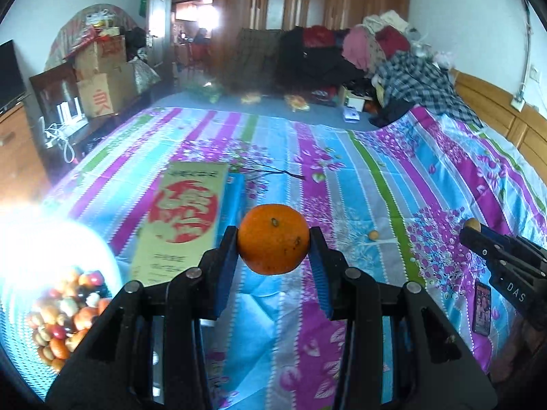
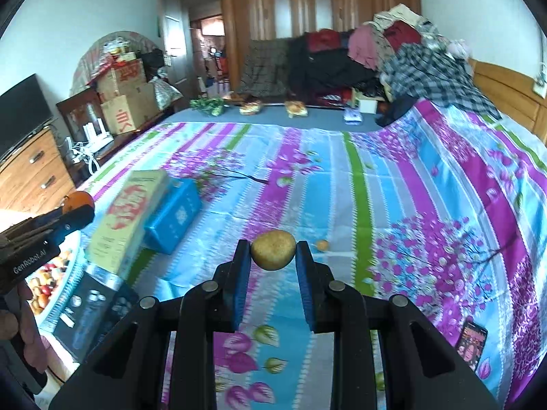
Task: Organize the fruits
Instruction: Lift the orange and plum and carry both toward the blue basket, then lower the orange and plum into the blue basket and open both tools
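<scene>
My left gripper (image 1: 273,239) is shut on an orange (image 1: 273,238), its blue pads pressing both sides, held above the flowered bedsheet (image 1: 342,157). In the right wrist view that same orange (image 2: 79,199) shows at the tip of the left gripper (image 2: 73,210) at the left edge. My right gripper (image 2: 273,249) is shut on a small yellow-brown fruit (image 2: 273,249), also lifted over the bed. The right gripper (image 1: 473,229) enters the left wrist view from the right. A bowl of several mixed fruits (image 1: 65,311) sits at the lower left. A tiny orange fruit (image 1: 373,235) lies loose on the sheet.
A yellow box with a red print (image 1: 184,218) and a blue box (image 2: 172,217) lie on the bed ahead left. A phone (image 2: 471,340) rests on the sheet at the right. A dark printed box (image 2: 92,311) lies at lower left. Piled clothes (image 1: 376,54) fill the far end.
</scene>
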`<control>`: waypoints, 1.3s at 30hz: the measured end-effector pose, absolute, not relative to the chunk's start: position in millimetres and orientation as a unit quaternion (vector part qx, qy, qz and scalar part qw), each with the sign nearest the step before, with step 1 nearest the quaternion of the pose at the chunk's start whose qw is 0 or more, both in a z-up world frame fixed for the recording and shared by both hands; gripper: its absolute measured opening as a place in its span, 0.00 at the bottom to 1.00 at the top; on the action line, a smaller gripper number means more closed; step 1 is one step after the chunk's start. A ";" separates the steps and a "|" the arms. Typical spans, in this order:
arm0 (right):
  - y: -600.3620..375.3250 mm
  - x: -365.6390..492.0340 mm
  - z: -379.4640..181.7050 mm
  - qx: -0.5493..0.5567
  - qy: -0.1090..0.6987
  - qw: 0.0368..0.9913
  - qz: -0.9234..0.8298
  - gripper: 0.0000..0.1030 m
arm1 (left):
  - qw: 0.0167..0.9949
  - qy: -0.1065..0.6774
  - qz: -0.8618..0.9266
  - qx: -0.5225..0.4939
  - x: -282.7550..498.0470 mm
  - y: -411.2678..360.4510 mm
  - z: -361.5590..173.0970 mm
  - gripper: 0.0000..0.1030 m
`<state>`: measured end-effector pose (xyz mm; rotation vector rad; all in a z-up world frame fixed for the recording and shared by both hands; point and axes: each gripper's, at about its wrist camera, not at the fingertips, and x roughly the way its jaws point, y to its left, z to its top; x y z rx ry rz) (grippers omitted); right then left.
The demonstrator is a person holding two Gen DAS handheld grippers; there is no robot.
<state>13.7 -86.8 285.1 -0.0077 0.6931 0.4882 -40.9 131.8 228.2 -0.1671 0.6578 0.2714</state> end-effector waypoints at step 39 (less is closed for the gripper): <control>246.9 -100.6 341.6 -0.094 0.364 0.785 0.493 0.29 | 0.835 0.339 0.394 -0.178 -222.0 363.6 215.4 0.40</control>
